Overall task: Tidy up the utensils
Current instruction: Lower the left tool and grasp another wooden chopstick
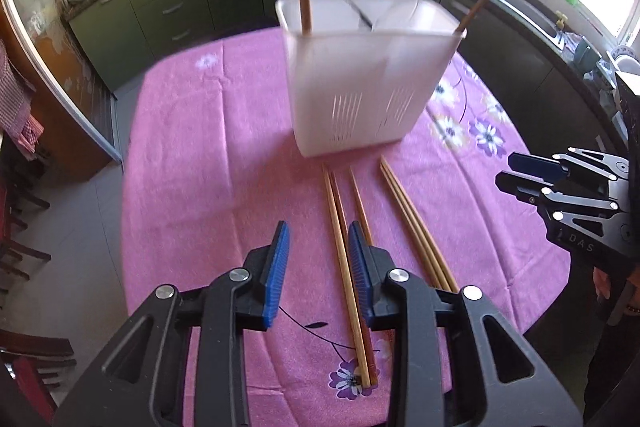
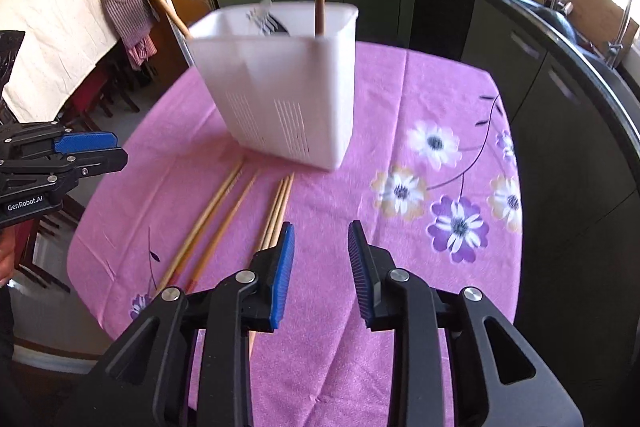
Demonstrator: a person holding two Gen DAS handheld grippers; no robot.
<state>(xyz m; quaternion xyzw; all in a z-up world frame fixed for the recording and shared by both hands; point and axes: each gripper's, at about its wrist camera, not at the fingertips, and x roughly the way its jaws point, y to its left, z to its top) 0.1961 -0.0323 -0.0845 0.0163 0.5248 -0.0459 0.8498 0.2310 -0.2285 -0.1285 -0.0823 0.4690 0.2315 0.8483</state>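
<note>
The chopsticks (image 1: 352, 247) lie loose on the pink cloth (image 1: 208, 167) near the table's front edge, fanned toward the white holder (image 1: 360, 83) that stands further in toward the middle, where two sticks and some cutlery already stand upright, so these look next in line. The left gripper (image 1: 318, 267) hangs over the leftmost pair, jaws apart and empty, seemingly lined up to close on it. The right gripper (image 2: 320, 267) is likewise spread and empty, just right of the bundle.
</note>
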